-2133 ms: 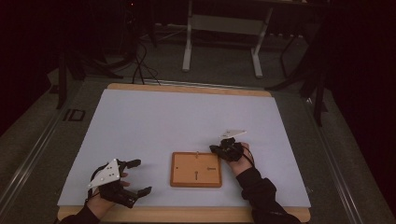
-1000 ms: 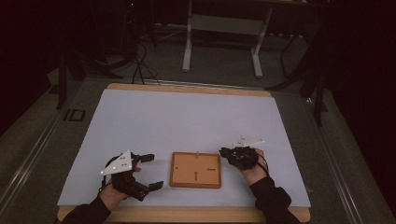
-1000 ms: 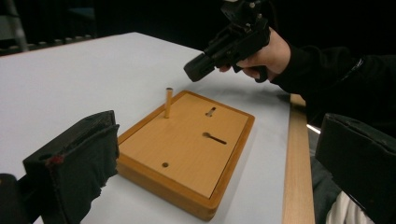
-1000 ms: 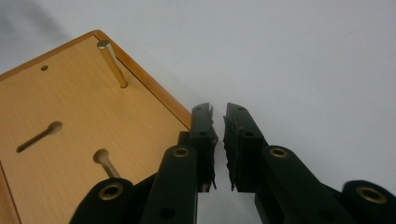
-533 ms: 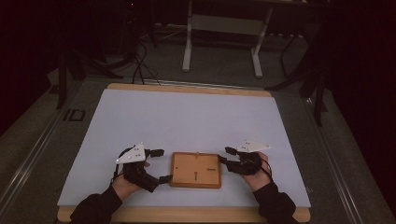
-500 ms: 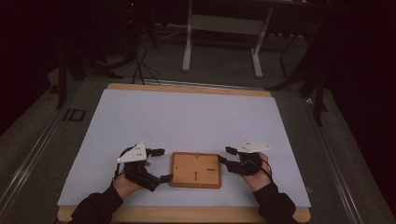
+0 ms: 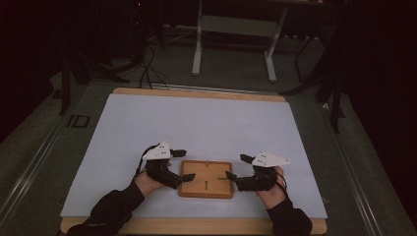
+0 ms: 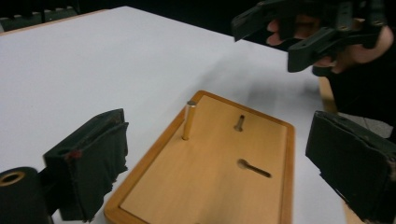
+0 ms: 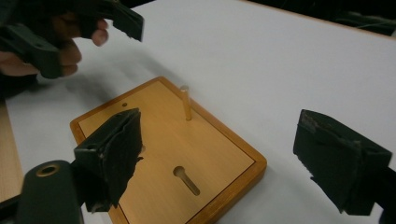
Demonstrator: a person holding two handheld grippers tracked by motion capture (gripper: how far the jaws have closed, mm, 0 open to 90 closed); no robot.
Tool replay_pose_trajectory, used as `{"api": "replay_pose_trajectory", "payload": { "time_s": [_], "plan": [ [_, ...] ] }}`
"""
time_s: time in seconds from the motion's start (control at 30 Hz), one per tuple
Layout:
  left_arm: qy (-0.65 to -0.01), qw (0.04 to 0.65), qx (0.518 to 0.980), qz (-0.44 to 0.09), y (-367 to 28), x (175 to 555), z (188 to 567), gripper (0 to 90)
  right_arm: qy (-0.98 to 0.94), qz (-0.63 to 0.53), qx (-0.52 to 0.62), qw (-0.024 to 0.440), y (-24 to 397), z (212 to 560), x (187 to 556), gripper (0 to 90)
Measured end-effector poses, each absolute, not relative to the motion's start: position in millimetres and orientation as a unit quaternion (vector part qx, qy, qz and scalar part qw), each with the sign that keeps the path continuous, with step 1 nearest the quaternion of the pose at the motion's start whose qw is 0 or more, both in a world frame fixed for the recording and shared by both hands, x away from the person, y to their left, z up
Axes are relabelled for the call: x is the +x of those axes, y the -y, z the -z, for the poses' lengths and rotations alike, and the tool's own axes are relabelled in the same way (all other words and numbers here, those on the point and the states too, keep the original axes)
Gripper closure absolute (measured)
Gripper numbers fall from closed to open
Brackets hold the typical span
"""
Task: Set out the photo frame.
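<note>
Nearest the person: two dark sleeves and hands entering from the bottom edge of the high view, each holding a black gripper.

Left gripper (image 7: 183,164) — jaws spread wide, nothing between them; its near jaw tip lies over the left edge of the wooden board, the other jaw tip just beyond the board's far left corner. A pale three-cornered plate sits on top. In the right gripper view it appears at upper left (image 9: 88,39), fingers (image 9: 65,51) wrapped round it.

Right gripper (image 7: 238,167) — jaws likewise spread apart and empty, near jaw tip reaching over the board's right edge. In the left gripper view it appears at upper right (image 8: 275,39), raised above the surface.

Wooden board (image 7: 205,179) — a flat rectangular tray-like panel with a raised rim, lying on the surface between the two grippers, near the front edge. Its face carries two keyhole-shaped slots (image 8: 253,168); a small round hole sits near one corner in the right gripper view.

Peg (image 8: 188,120) — a slim, light-coloured dowel standing upright in the board close to its far long edge, touched by neither gripper.

Surface (image 7: 206,123) — a pale sheet over a wood-edged top, bare beyond the board.

Farthest: a white-legged stand (image 7: 233,37) and dark cables on the floor behind the surface.
</note>
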State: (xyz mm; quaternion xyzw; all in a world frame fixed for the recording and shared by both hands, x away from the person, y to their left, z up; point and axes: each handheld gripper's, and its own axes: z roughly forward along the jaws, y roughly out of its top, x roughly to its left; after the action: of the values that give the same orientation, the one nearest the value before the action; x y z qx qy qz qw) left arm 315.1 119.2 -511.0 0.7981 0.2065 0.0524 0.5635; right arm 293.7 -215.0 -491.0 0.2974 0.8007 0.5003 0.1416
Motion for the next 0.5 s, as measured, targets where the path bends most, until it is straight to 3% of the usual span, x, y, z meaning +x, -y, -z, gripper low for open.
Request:
{"api": "replay_pose_trajectory", "payload": {
  "time_s": [0.1, 0.33, 0.5],
  "plan": [
    [-0.202, 0.560, 0.801, -0.056, -115, 319, 511, 14.7, -0.800, -0.500, 0.297, 0.146, 216, 491, 293, 15.2],
    [-0.195, 0.527, 0.825, -0.066, -94, 335, 520, 21.2, -0.800, -0.514, 0.266, 0.158, 222, 494, 290, 16.4],
    [-0.197, 0.518, 0.830, -0.065, -87, 341, 526, 34.6, -0.809, -0.509, 0.250, 0.155, 220, 498, 286, 16.3]
  ]
}}
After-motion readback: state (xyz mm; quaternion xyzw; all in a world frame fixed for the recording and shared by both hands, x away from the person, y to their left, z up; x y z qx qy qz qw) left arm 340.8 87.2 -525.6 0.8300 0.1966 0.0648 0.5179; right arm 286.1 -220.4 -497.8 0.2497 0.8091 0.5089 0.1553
